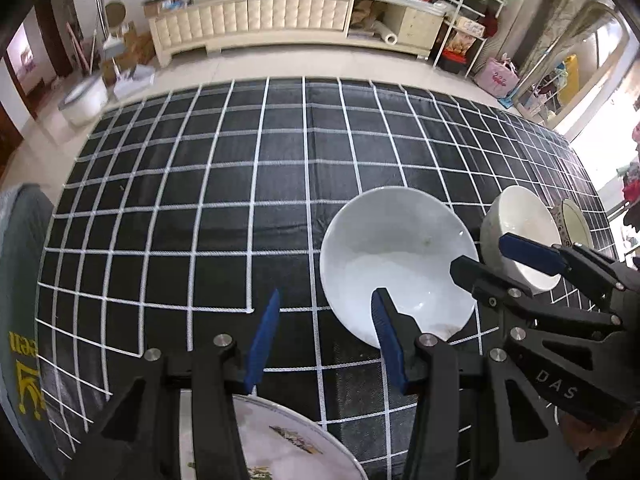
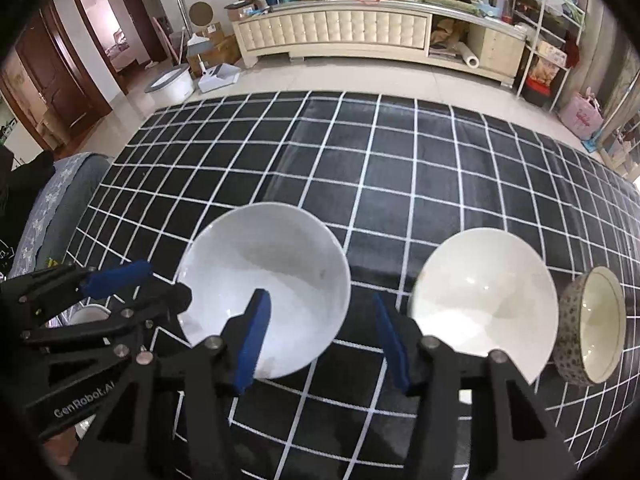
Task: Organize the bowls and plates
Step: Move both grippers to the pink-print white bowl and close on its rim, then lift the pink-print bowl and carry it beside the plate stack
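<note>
A wide white bowl point(image 1: 394, 256) point(image 2: 266, 288) sits on the black grid tablecloth point(image 1: 224, 200). A second white bowl point(image 1: 516, 232) point(image 2: 480, 300) stands to its right, and a speckled-rim bowl point(image 1: 576, 224) point(image 2: 592, 328) further right. A patterned plate point(image 1: 280, 444) lies under my left gripper. My left gripper point(image 1: 324, 340) is open and empty, its right finger over the wide bowl's near rim. My right gripper point(image 2: 320, 340) is open and empty, between the two white bowls, its left finger over the wide bowl's rim. Each gripper shows in the other's view point(image 1: 496, 260) point(image 2: 148, 284).
The tablecloth point(image 2: 360, 160) covers a low table; its far edge meets a tiled floor. A cream cabinet point(image 1: 256, 20) with clutter stands beyond. A grey cushion point(image 1: 20, 280) lies at the table's left edge. A white bucket point(image 2: 172, 80) stands on the floor.
</note>
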